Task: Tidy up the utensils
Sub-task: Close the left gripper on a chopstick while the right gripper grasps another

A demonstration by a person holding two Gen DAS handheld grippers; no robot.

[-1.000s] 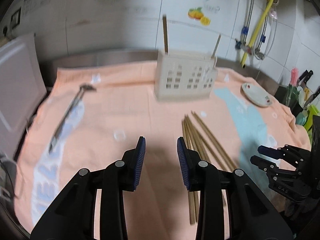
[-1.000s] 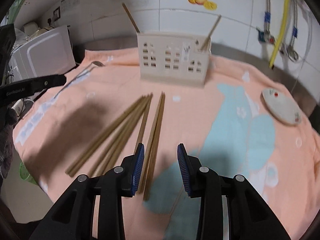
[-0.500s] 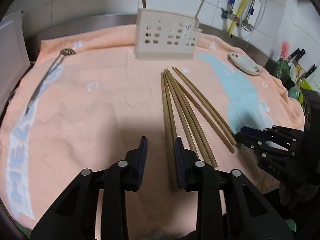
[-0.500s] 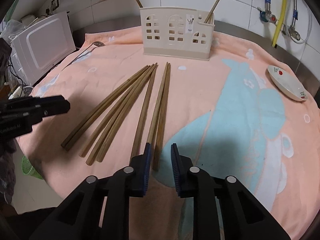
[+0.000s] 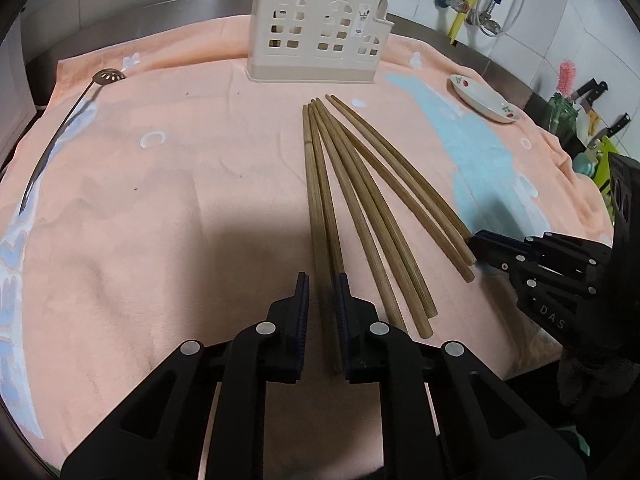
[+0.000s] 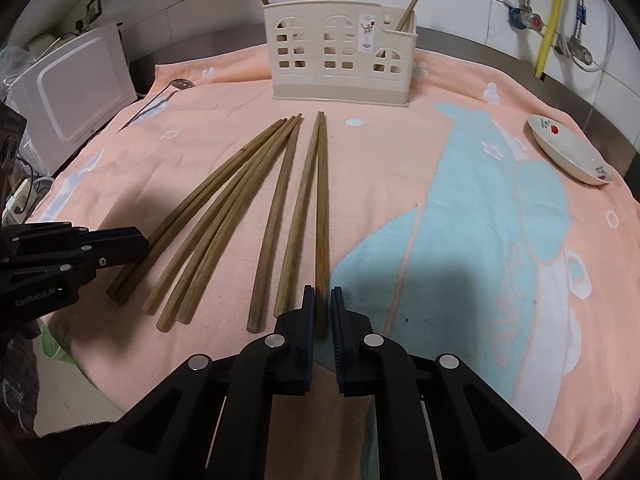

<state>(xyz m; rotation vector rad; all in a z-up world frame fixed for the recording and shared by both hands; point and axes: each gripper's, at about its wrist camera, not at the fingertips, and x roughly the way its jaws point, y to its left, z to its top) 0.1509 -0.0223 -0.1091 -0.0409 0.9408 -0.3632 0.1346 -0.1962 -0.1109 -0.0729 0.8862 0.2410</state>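
Several wooden chopsticks (image 5: pixel 348 184) lie fanned on the peach towel (image 5: pixel 160 200), also in the right wrist view (image 6: pixel 256 200). A cream utensil holder (image 5: pixel 320 46) stands behind them with two chopsticks in it; it also shows in the right wrist view (image 6: pixel 340 52). My left gripper (image 5: pixel 322 288) has its jaws narrowed around the near ends of the two leftmost chopsticks (image 5: pixel 320 200), with a small gap. My right gripper (image 6: pixel 321 300) has its jaws close around the near end of the rightmost chopstick (image 6: pixel 321 200). A slotted metal spoon (image 5: pixel 60 132) lies at the far left.
A small white dish (image 6: pixel 568 152) sits on the towel at the right. A white microwave (image 6: pixel 68 92) stands at the left. Knives (image 5: pixel 596 100) and a bottle stand at the far right. Pipes (image 6: pixel 548 16) run down the tiled wall.
Both grippers moved down and forward to the chopsticks' near ends, and both jaws narrowed from wide open to nearly closed around them.
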